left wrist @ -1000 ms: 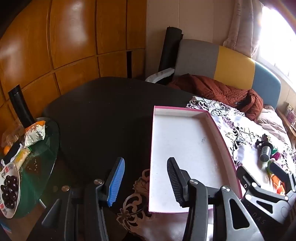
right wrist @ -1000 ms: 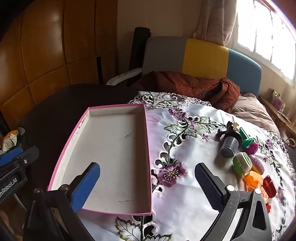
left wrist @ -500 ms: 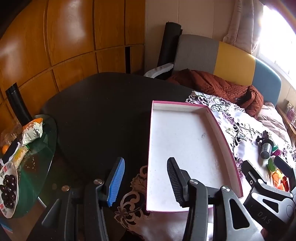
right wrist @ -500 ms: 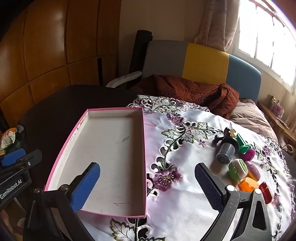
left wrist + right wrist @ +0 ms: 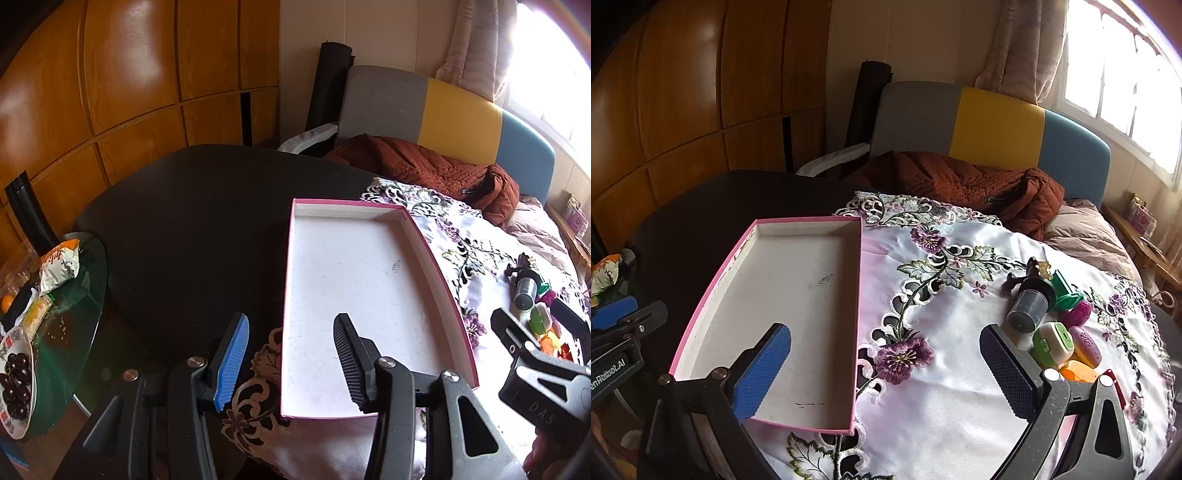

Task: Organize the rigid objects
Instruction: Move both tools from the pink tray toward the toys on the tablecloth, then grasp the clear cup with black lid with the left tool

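An empty white tray with a pink rim [image 5: 858, 295] lies on a dark round table, partly on a white floral cloth [image 5: 945, 369]; it also shows in the left wrist view [image 5: 439, 277]. A cluster of small toys lies at the cloth's right: a dark cylinder [image 5: 1028, 308], a green piece [image 5: 1065, 291], a green-white case [image 5: 1052, 343], a pink piece [image 5: 1078, 314] and an orange piece [image 5: 1076, 371]. My right gripper [image 5: 886, 369] is open and empty above the cloth, left of the toys. My left gripper [image 5: 291, 360] is open and empty over the tray's near-left edge.
A glass side table [image 5: 70, 306] at the left holds snack bags [image 5: 59, 266] and a plate of dark fruit [image 5: 14, 373]. A rust-brown jacket [image 5: 956, 184] lies on a grey, yellow and blue sofa [image 5: 997, 118] behind the table. Wooden cabinets [image 5: 129, 74] line the back.
Both grippers have drawn back and shifted slightly, so the tray and toys sit a little farther away. Both stay open and empty. Nothing on the table has moved.
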Tool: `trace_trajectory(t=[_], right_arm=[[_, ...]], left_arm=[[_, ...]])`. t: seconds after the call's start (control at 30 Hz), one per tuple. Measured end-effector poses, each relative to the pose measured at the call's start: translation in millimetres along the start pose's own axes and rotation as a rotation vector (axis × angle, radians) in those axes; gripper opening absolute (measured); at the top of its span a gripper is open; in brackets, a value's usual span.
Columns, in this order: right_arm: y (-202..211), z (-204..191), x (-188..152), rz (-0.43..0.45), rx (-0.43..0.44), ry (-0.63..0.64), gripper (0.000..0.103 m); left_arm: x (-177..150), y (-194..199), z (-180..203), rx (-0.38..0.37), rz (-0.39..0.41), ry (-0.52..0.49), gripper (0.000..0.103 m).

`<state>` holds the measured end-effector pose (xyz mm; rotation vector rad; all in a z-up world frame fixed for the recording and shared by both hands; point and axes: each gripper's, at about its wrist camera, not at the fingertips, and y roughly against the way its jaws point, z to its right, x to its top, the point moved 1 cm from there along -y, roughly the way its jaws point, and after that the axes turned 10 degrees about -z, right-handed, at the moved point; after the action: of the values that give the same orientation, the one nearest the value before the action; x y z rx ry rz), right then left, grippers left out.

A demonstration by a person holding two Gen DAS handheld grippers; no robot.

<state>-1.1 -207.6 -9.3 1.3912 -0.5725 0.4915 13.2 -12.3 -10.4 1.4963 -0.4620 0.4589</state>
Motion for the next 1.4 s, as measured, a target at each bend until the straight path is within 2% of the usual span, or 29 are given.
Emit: trace_trajectory(t=[0.27,0.47,0.7,0.8,0.9,0.97,1.17,1.27,1.4], right_arm=[[-1.5,31.6,3.6,-0.002,-0.024,-0.035,0.103],[-1.2,66.5,9.7,0.003,-0.048,-0.054,0.103],[-6.2,126.7,13.1,-0.025,-0.084,-0.113,0.103],[-7.0,158.9,12.9,-0.021,-0.081,-0.149,0.103],[-10.1,198.9,10.4,-0.020,-0.060,-0.213,0.103],[-18.4,226.9,4.9,-0.053,-0.060,-0.271,0.103],[-32.0,302.3,-27.9,-0.092,-0.082,-0.569,0.103],[-28.6,321.0,-33.2,-0.062,-0.039,-0.668,0.103],[-29.9,329.2,-37.1,-0.084,-0.052,-0.718,0.103]], left_arm=[[-1.7,5.1,12.5,-0.027,0.011,-0.057,0.048],[-1.2,6.7,26.8,-0.101,0.000,-0.118,0.050],[1.3,6.2,49.6,-0.155,-0.002,-0.185,0.050],[2.7,4.6,61.6,-0.209,-0.022,-0.205,0.050],[4.1,4.2,75.0,-0.296,-0.040,-0.206,0.050],[4.5,2.6,91.6,-0.316,-0.051,-0.239,0.050],[3.3,-5.4,142.2,-0.401,-0.114,-0.368,0.050],[5.8,-13.1,163.1,-0.434,-0.158,-0.384,0.050],[7.8,-20.8,189.5,-0.473,-0.191,-0.425,0.050]])
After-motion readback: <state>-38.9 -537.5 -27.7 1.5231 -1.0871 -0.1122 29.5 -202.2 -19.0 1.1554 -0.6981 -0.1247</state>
